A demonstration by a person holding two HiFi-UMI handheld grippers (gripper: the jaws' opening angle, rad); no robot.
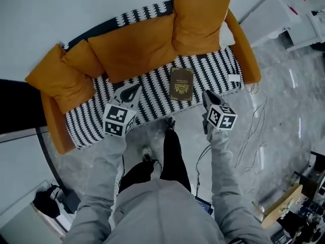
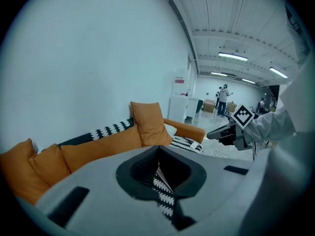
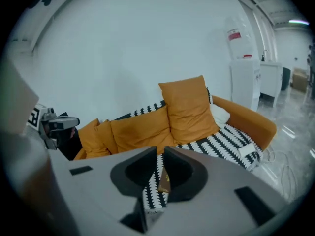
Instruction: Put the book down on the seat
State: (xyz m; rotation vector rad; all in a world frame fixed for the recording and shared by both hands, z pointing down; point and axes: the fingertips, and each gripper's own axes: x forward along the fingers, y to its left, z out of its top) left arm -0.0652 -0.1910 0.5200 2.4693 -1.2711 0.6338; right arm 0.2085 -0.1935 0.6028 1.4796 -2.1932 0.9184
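Observation:
A brown book (image 1: 181, 84) with a gold emblem lies flat on the sofa seat's black-and-white throw (image 1: 152, 93), near the front edge. My right gripper (image 1: 207, 96) hovers just right of the book, off the seat's front. Its jaws are empty and stand only a narrow slit apart, and the book (image 3: 165, 181) shows through that slit. My left gripper (image 1: 133, 91) is over the seat's front to the book's left, with its jaws closed together on nothing (image 2: 158, 163). Neither gripper touches the book.
Orange cushions (image 1: 132, 50) line the sofa back, and an orange armrest (image 1: 246, 50) closes its right end. The person's legs (image 1: 170, 151) stand in front of the seat. Thin cables (image 1: 256, 131) trail on the marble floor at right. A white cabinet (image 1: 269, 14) stands beyond the armrest.

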